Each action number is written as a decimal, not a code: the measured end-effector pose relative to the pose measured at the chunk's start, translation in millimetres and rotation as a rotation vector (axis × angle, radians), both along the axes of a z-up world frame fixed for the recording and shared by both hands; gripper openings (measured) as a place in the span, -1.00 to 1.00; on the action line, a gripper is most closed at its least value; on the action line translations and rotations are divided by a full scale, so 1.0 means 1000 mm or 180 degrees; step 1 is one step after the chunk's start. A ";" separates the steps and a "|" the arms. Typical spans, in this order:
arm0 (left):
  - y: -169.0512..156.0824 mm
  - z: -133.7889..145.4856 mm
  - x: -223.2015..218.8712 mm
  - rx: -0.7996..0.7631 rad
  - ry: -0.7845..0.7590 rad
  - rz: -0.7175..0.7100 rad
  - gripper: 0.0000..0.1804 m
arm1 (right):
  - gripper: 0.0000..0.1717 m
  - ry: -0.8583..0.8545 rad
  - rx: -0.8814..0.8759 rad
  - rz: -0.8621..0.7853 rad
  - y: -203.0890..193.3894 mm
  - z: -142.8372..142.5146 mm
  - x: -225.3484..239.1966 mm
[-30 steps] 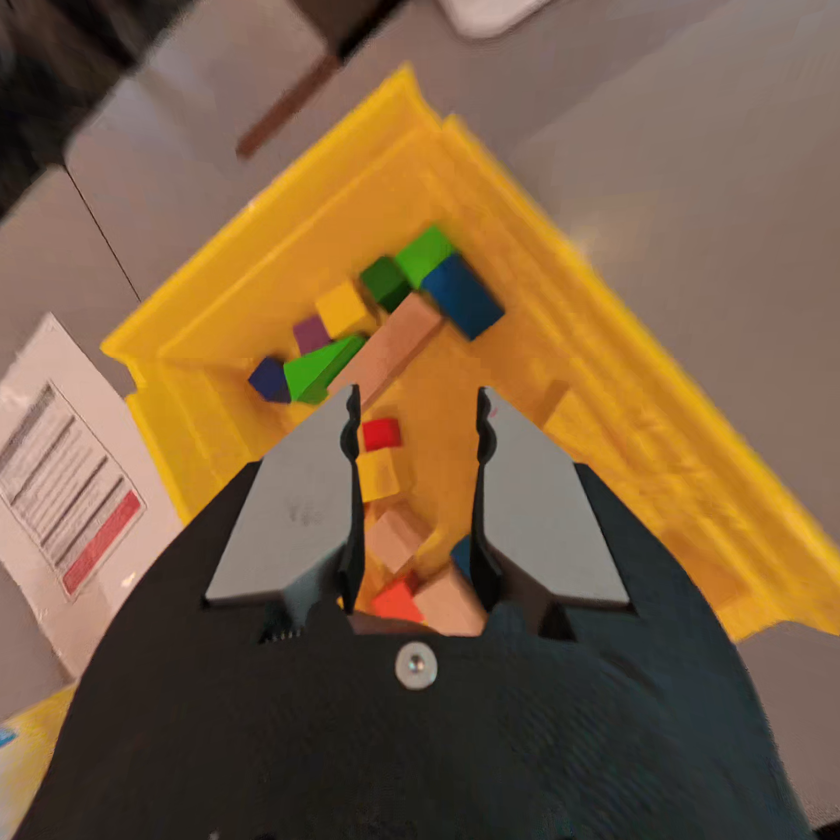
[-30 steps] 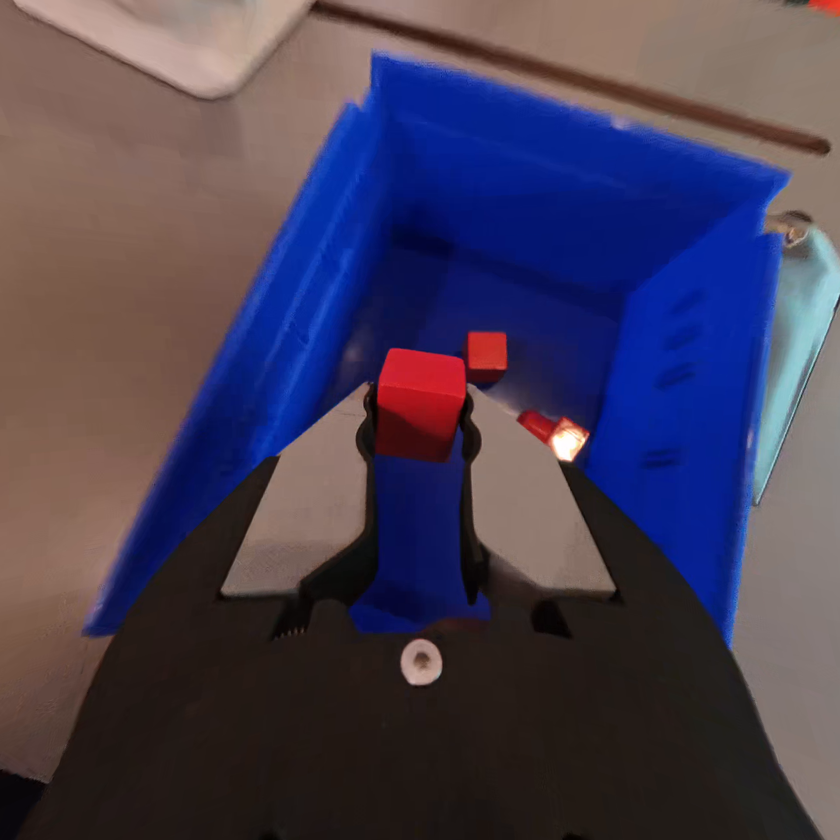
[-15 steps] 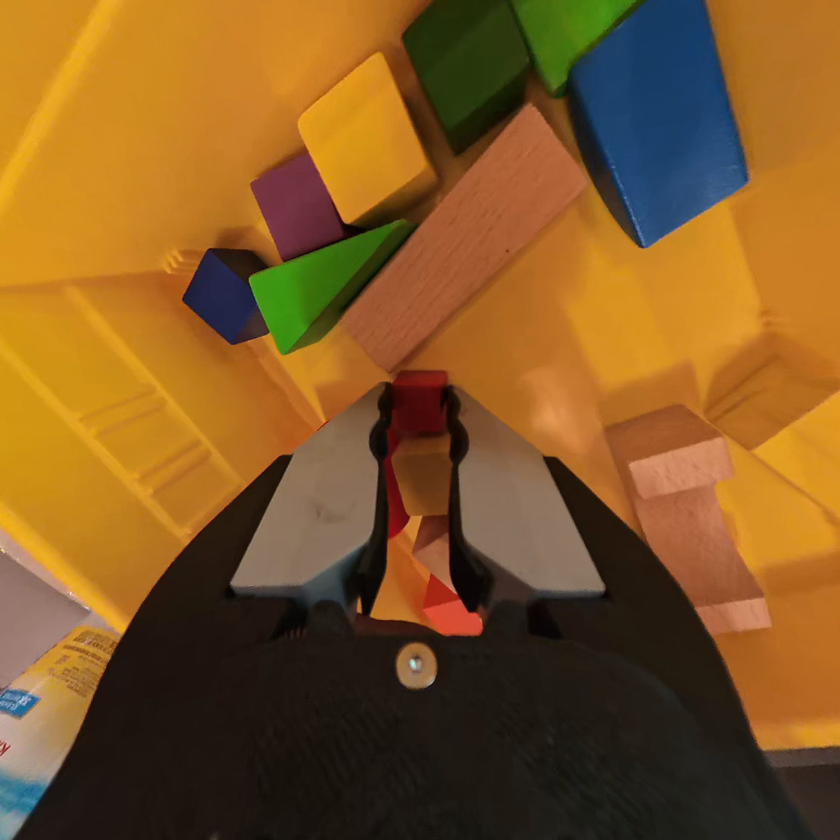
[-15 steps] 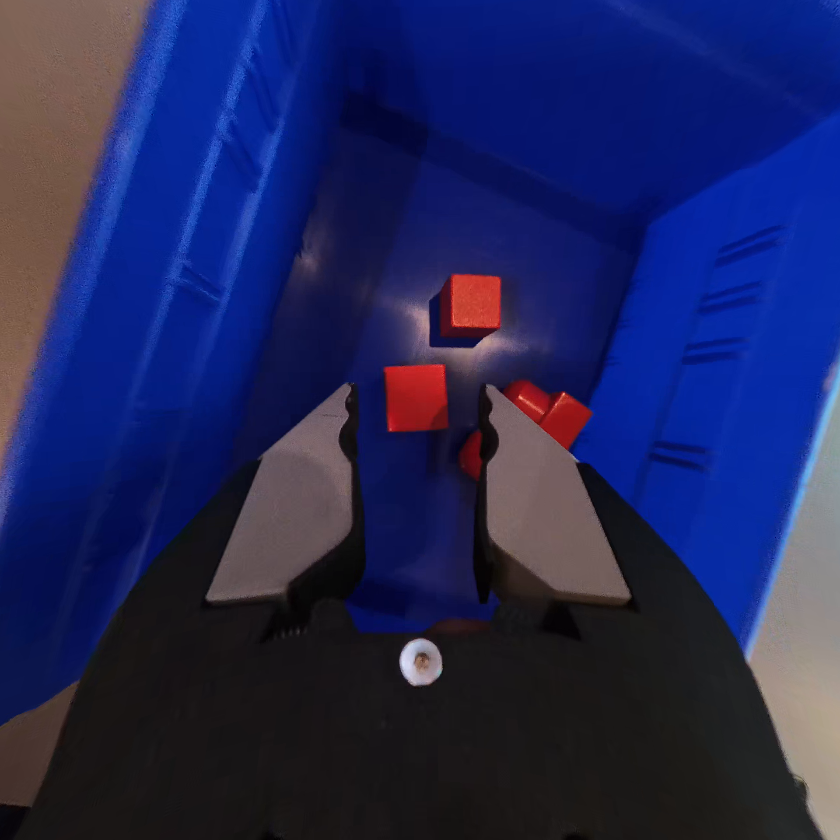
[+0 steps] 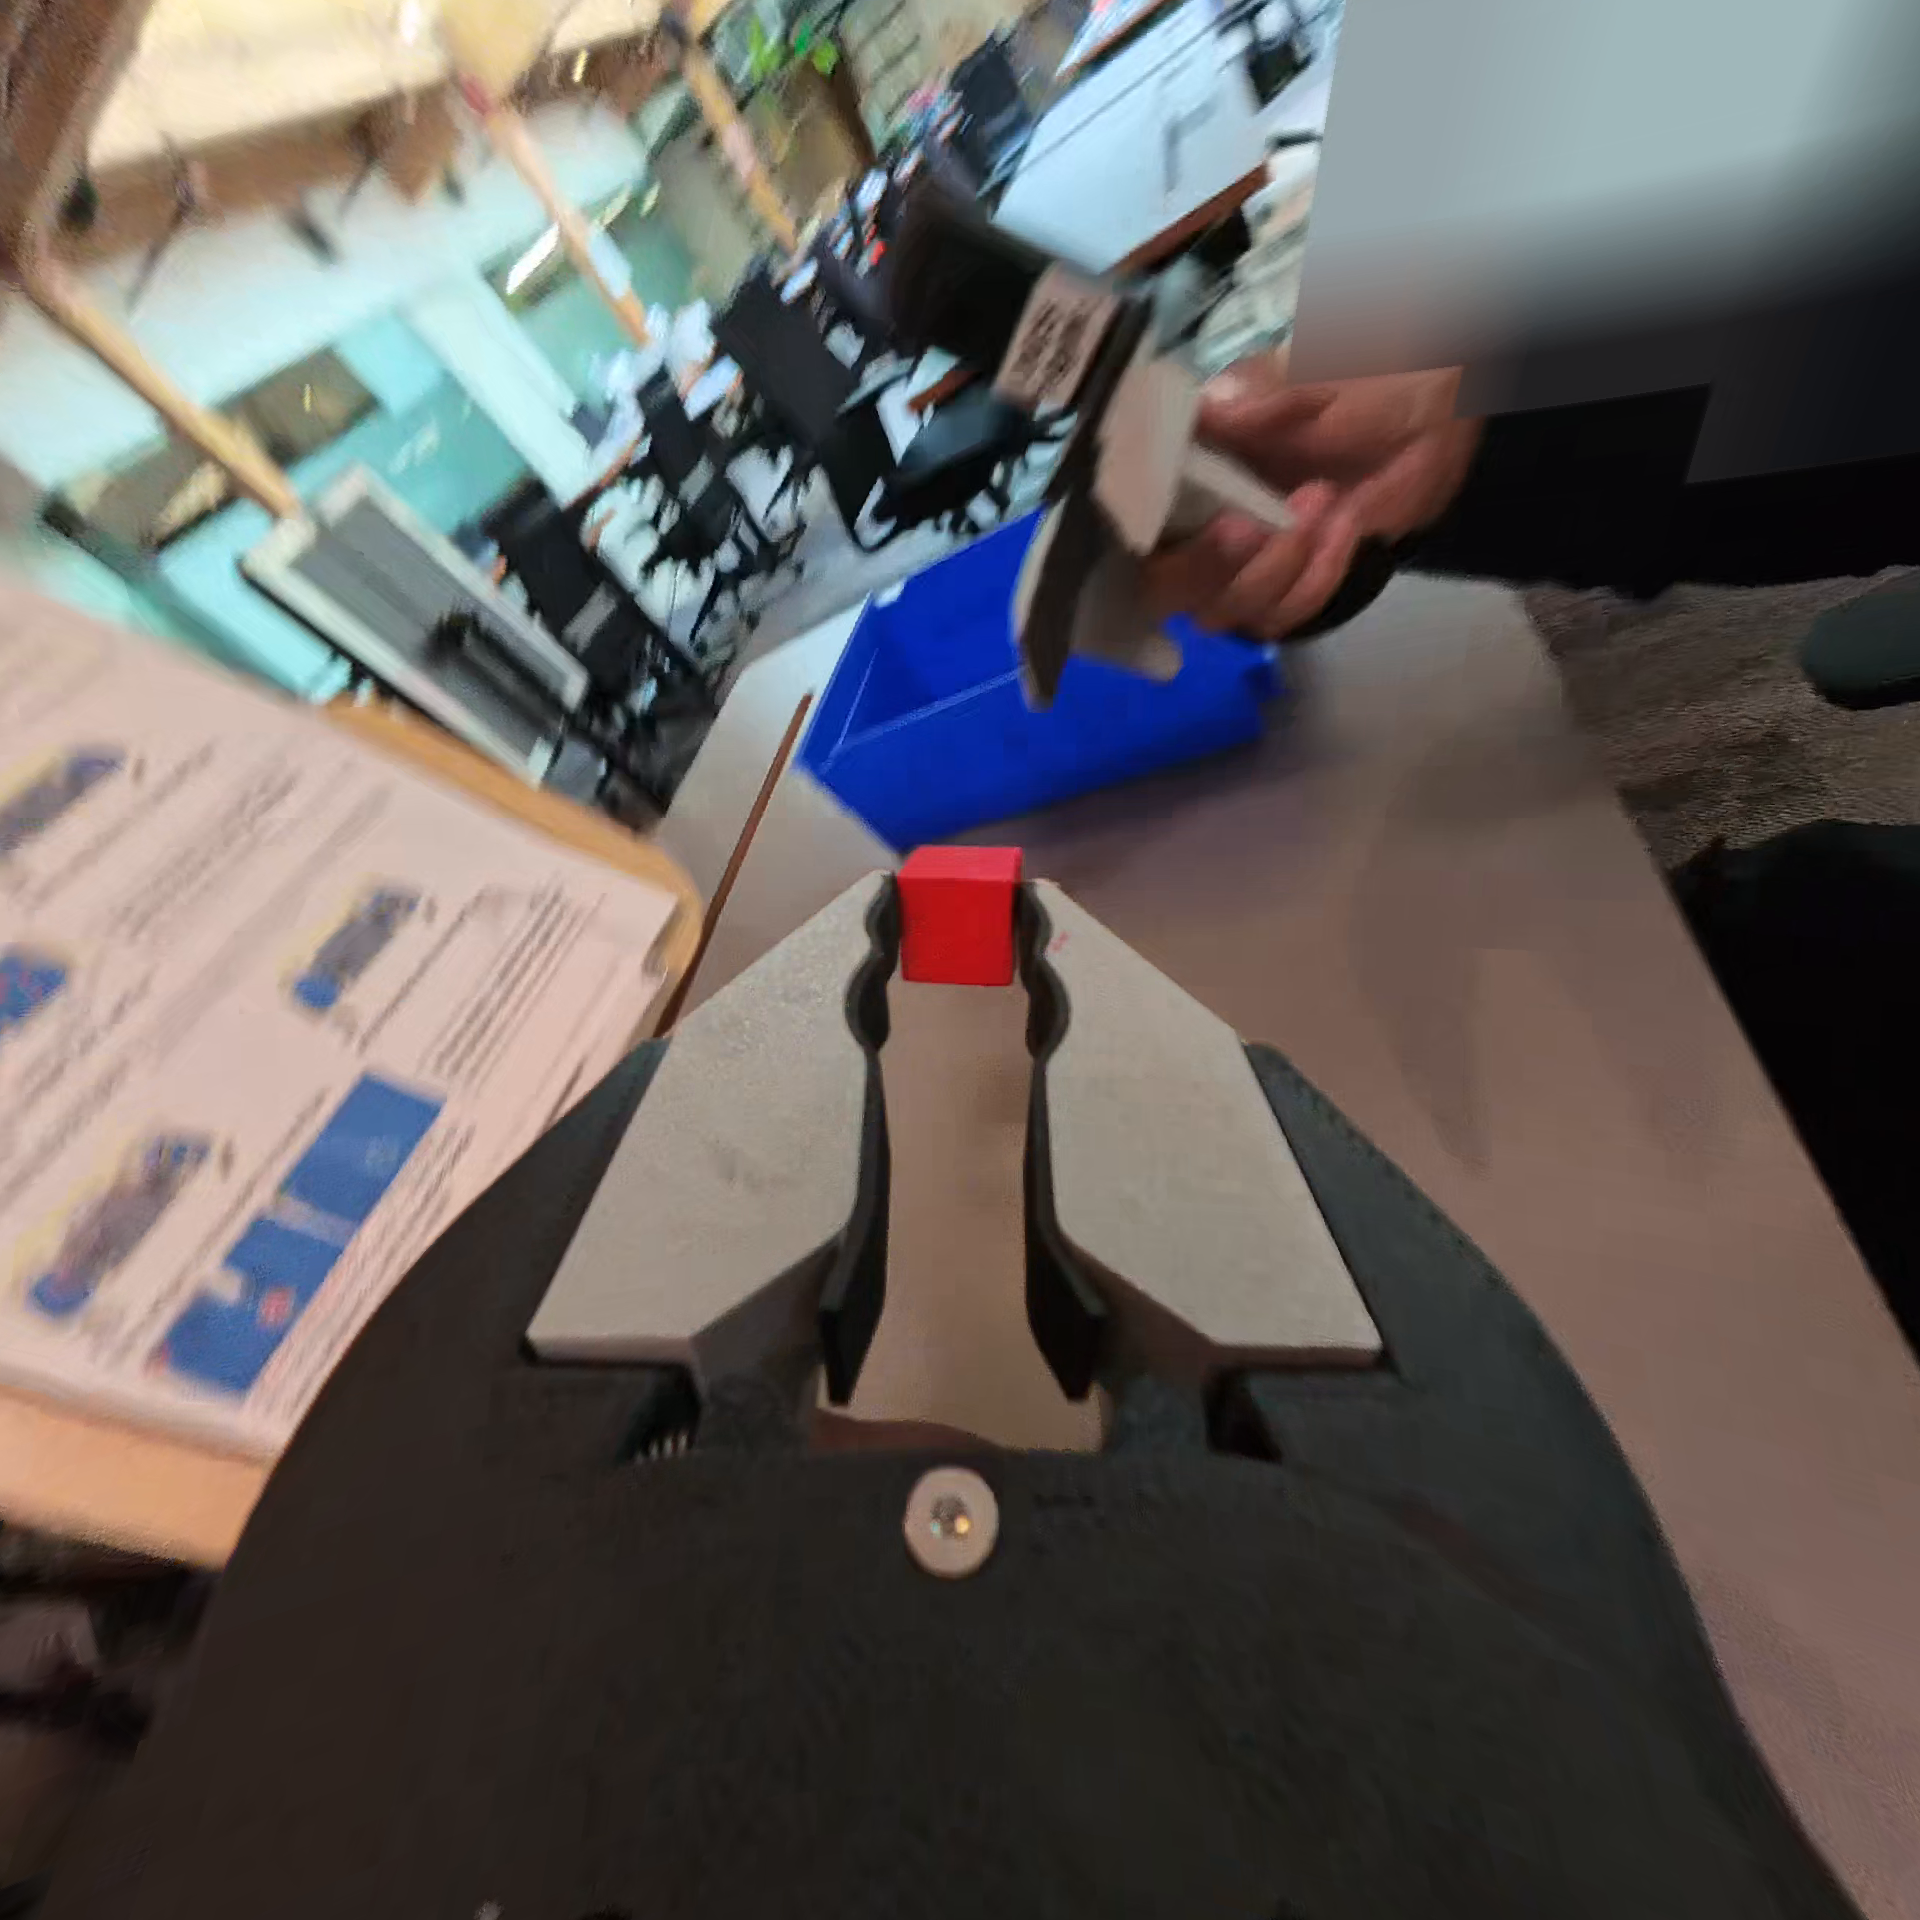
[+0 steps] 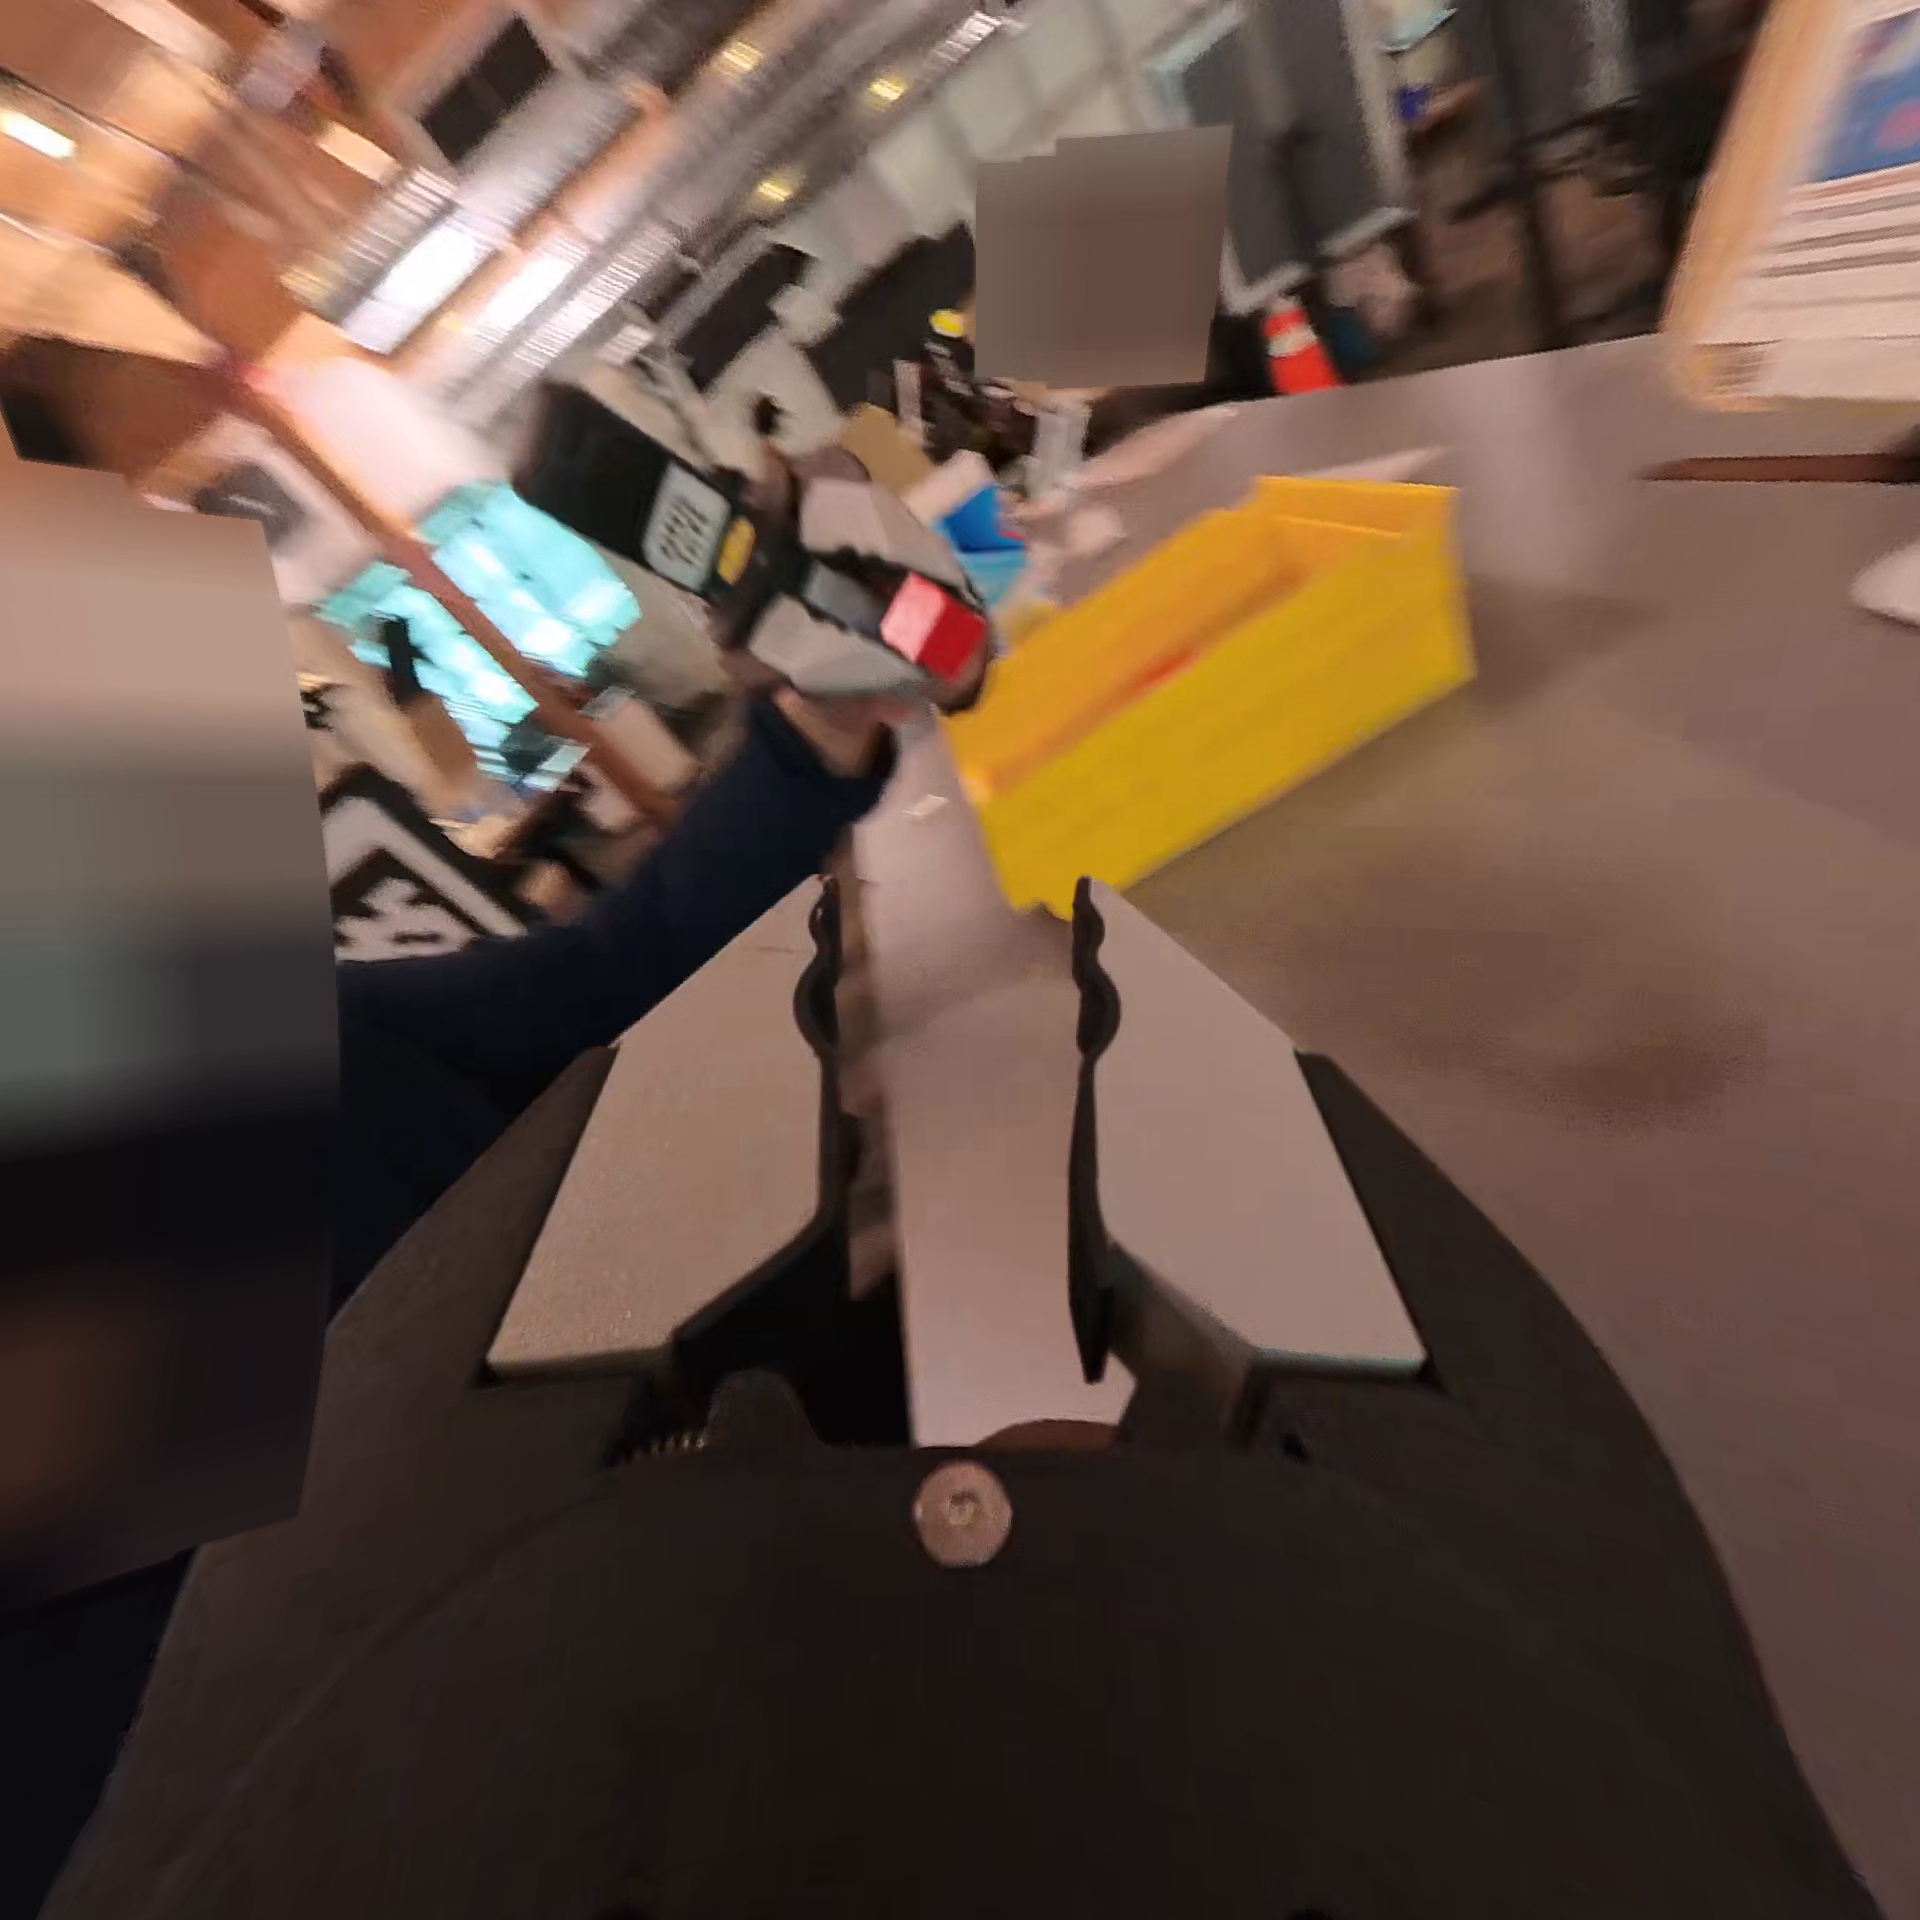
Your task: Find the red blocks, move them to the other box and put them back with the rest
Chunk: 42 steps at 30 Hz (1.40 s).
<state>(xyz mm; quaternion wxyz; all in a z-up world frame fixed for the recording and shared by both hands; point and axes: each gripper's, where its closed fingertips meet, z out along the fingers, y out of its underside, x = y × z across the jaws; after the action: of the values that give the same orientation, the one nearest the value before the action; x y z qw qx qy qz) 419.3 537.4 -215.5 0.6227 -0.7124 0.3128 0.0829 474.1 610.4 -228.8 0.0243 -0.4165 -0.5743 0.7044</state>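
My left gripper [image 5: 957,914] is shut on a small red cube [image 5: 956,916], both pads pressed on its sides, held above the grey table [image 5: 1403,987]. The cube also shows at the left gripper's tip in the right wrist view [image 6: 932,621]. The blue box [image 5: 997,717] stands ahead of it. My right gripper [image 6: 949,914] is open and empty above the table; it also shows over the blue box in the left wrist view [image 5: 1091,582]. The yellow box [image 6: 1226,686] lies ahead of the right gripper.
A printed sheet on a wooden board [image 5: 260,987] lies left of the left gripper. A person's hand [image 5: 1320,488] holds the right gripper. A dark sleeve [image 6: 623,935] reaches across on the left of the right wrist view. Office furniture fills the background.
My left gripper closed on a red cube in the yellow box and lifted it out toward the blue box. My right gripper dropped its red cube into the blue box and pulled out, open.
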 end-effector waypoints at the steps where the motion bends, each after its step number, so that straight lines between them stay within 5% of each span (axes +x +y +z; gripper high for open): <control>1: 0.005 0.001 0.018 0.0112 0.0091 -0.0113 -0.77 | -0.50 0.0025 -0.0187 0.0199 -0.015 0.006 0.001; 6: 0.025 -0.006 0.067 0.0310 0.0207 -0.0379 -0.78 | -0.50 0.0064 -0.0428 0.0512 -0.051 0.008 0.000; 8: 0.034 -0.008 0.070 0.0364 0.0247 -0.0285 -0.77 | -0.73 0.0072 -0.0546 0.0601 -0.053 0.007 0.002; 10: 0.039 -0.011 0.071 0.0350 0.0188 -0.0254 -0.78 | -0.73 0.0037 -0.0684 0.0610 -0.048 0.006 0.003; 15: 0.045 -0.017 0.042 0.0239 0.0135 0.0348 -0.63 | -0.78 -0.0060 -0.0665 0.0245 -0.017 -0.003 0.000; 19: -0.006 -0.022 -0.062 -0.0387 0.0216 0.1464 -0.76 | -0.79 -0.0008 0.0503 -0.1112 0.084 -0.017 0.002; 23: -0.101 -0.077 -0.215 -0.1785 -0.0473 0.3021 -0.40 | -0.78 -0.0930 0.2241 -0.2465 0.224 -0.076 0.026; 28: -0.189 -0.158 -0.315 -0.2985 -0.0850 0.4293 -0.43 | -0.77 -0.1983 0.2957 -0.2442 0.274 -0.146 0.045; 32: -0.206 -0.184 -0.334 -0.3412 -0.0776 0.4546 -0.54 | -0.72 -0.2345 0.3275 -0.2386 0.284 -0.178 0.052; 42: -0.209 -0.215 -0.321 -0.3846 -0.1371 0.4356 -0.60 | -0.60 -0.1924 0.3042 -0.2284 0.257 -0.153 0.052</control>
<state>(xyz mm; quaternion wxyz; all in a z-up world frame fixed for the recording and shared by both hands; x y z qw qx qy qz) 98.0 328.9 -430.4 0.0074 -0.9442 -0.3063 0.1210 526.5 867.5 -382.3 0.2769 -0.7041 -0.6306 0.1731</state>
